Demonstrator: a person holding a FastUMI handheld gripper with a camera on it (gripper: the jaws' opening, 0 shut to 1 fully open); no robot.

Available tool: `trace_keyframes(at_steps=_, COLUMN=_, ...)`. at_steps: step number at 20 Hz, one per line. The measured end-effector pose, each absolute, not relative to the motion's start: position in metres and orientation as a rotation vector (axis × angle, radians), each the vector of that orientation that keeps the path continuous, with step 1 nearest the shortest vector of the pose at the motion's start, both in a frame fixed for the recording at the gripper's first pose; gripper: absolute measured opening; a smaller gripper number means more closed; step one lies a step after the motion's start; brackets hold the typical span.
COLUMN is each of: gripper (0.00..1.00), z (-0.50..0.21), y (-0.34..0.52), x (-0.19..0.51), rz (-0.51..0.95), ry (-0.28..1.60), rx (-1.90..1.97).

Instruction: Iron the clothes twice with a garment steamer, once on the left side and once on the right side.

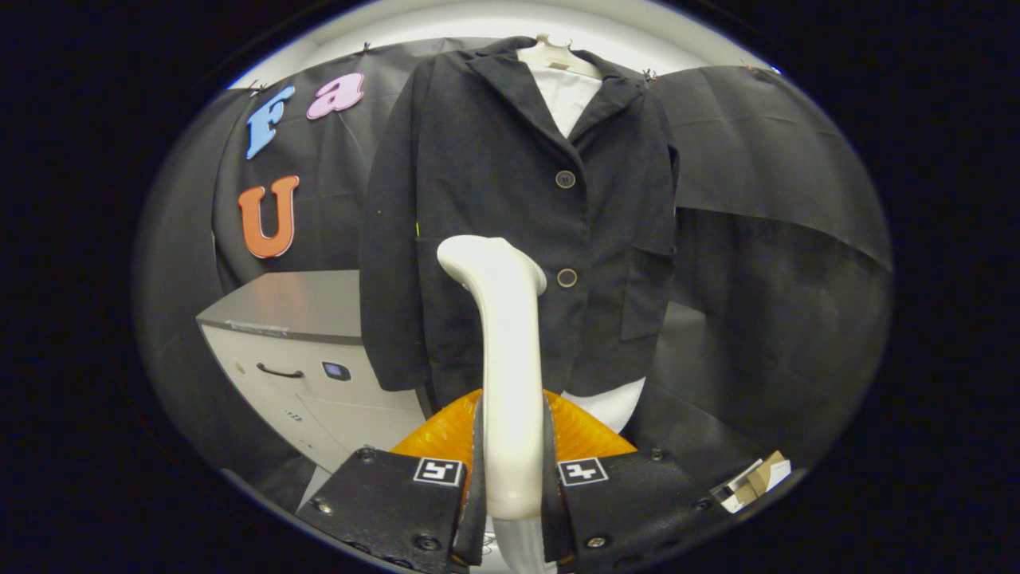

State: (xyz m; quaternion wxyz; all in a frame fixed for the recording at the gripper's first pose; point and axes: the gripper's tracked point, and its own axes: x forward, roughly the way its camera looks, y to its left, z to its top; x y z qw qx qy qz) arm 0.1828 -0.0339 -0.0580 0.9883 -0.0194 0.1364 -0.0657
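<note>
Steamer (510, 351) clamped in tool (510, 478); jacket (510, 215) hangs beside cabinet (295, 343).

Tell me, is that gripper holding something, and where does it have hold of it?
Yes. The gripper is shut on the white plastic garment steamer, both fingers pressing on the lower part of its upright handle, its head raised before the dark hanging jacket.
</note>
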Motion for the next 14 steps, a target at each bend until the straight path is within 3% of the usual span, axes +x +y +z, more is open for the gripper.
trace_keyframes(at_steps=14, gripper=0.3, z=-0.126, y=-0.029, x=0.176, rz=-0.109, ry=0.402, rx=-0.041)
